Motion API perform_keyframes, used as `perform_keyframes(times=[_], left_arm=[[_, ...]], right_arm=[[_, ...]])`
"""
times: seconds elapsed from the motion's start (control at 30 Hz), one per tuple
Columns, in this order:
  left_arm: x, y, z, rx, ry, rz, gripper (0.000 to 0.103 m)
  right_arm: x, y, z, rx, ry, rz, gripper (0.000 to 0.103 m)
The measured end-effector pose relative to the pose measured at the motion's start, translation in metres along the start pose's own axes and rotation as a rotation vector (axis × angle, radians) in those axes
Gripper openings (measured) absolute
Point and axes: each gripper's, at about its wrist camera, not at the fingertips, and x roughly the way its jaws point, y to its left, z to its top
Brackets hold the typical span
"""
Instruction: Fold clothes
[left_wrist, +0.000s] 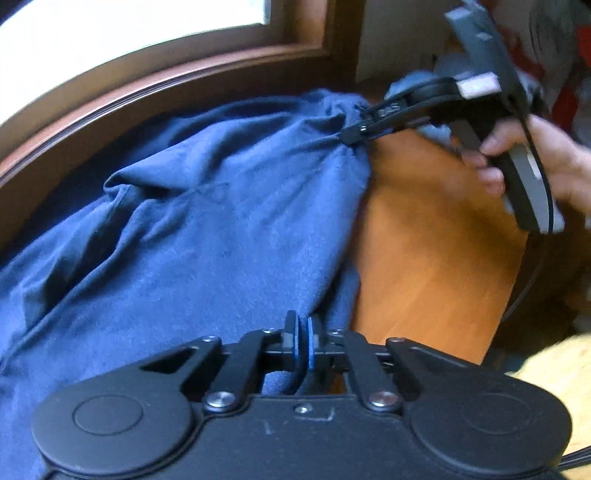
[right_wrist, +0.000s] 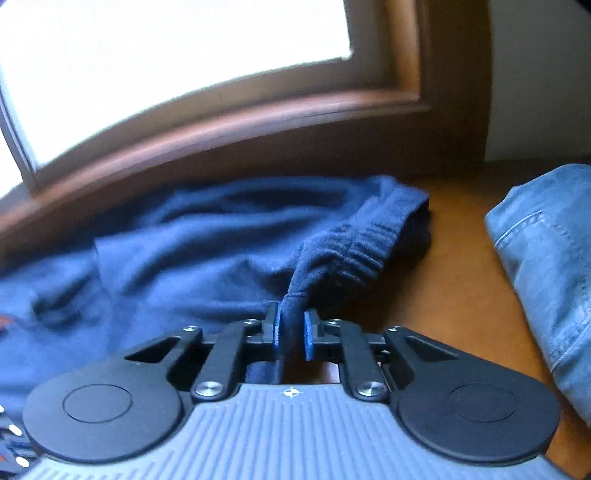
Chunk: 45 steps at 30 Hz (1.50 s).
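Left hand-held gripper (left_wrist: 302, 338) pinches the rumpled navy-blue fleece garment (left_wrist: 192, 229) spread over the orange wooden desk (left_wrist: 436, 258); my right hand (left_wrist: 535, 166) grips its handle, angled down. Right hand-held gripper (right_wrist: 291, 332) pinches the garment's elastic waistband (right_wrist: 354, 247).

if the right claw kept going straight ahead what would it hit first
Probably the bunched ribbed waistband of the dark blue fleece garment it already pinches, then the brown wooden window frame; depth is unclear.

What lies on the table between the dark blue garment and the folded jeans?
Nothing: in the right wrist view, only bare orange wooden table separates the dark blue garment from the folded jeans.
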Motion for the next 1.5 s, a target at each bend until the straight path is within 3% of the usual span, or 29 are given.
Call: perform_keyframes(times=[0.17,0.27,0.3,0.33,0.4,0.47,0.63,0.8,0.97,1.0,1.03,1.1,1.2,1.33,1.37,1.43,1.5], left_arm=[[-0.046,0.051,0.027,-0.140,-0.144,0.115,0.003],[-0.037,0.096,0.049,-0.212,-0.169,0.238,0.004],[-0.028,0.113,0.053,-0.240,-0.155,0.280,0.005],[-0.017,0.129,0.056,-0.271,-0.125,0.324,0.006],[0.002,0.154,0.055,-0.335,-0.055,0.420,0.006],[0.007,0.168,0.048,-0.370,-0.022,0.473,0.006],[-0.012,0.176,0.025,-0.419,-0.029,0.431,0.010],[-0.021,0.164,0.003,-0.398,0.025,0.362,0.021],[-0.016,0.142,-0.013,-0.356,0.048,0.363,0.030],[-0.017,0.142,-0.015,-0.367,0.040,0.357,0.030],[-0.019,0.141,-0.018,-0.380,0.030,0.354,0.030],[-0.026,0.140,-0.023,-0.395,0.010,0.360,0.031],[-0.037,0.142,-0.031,-0.400,-0.010,0.373,0.032],[-0.049,0.146,-0.041,-0.403,-0.019,0.372,0.033],[-0.053,0.146,-0.043,-0.403,-0.024,0.363,0.034],[-0.062,0.146,-0.047,-0.400,-0.040,0.323,0.044],[-0.069,0.144,-0.050,-0.384,-0.050,0.277,0.049]], right_arm=[[0.023,0.036,0.041,-0.059,-0.036,-0.022,0.012],[0.045,0.063,0.067,-0.109,-0.050,-0.044,0.013],[0.052,0.072,0.076,-0.126,-0.054,-0.051,0.019],[0.059,0.081,0.085,-0.142,-0.059,-0.058,0.040],[0.074,0.098,0.103,-0.175,-0.068,-0.072,0.061],[0.086,0.114,0.118,-0.204,-0.078,-0.085,0.058],[0.044,0.069,0.070,-0.054,-0.075,0.053,0.076],[0.051,0.032,0.019,0.135,0.073,0.071,0.075],[0.084,0.046,0.016,0.212,0.127,0.138,0.072],[0.089,0.053,0.017,0.201,0.130,0.138,0.059],[0.088,0.060,0.019,0.183,0.131,0.125,0.032],[0.084,0.074,0.024,0.146,0.129,0.097,0.031],[0.027,0.093,0.033,0.034,-0.015,0.075,0.031],[-0.070,0.087,0.035,-0.046,-0.141,0.005,0.031],[-0.090,0.080,0.027,-0.061,-0.149,-0.041,0.031],[-0.127,0.066,0.011,-0.087,-0.161,-0.134,0.031],[-0.141,0.043,-0.012,-0.061,-0.090,-0.233,0.031]])
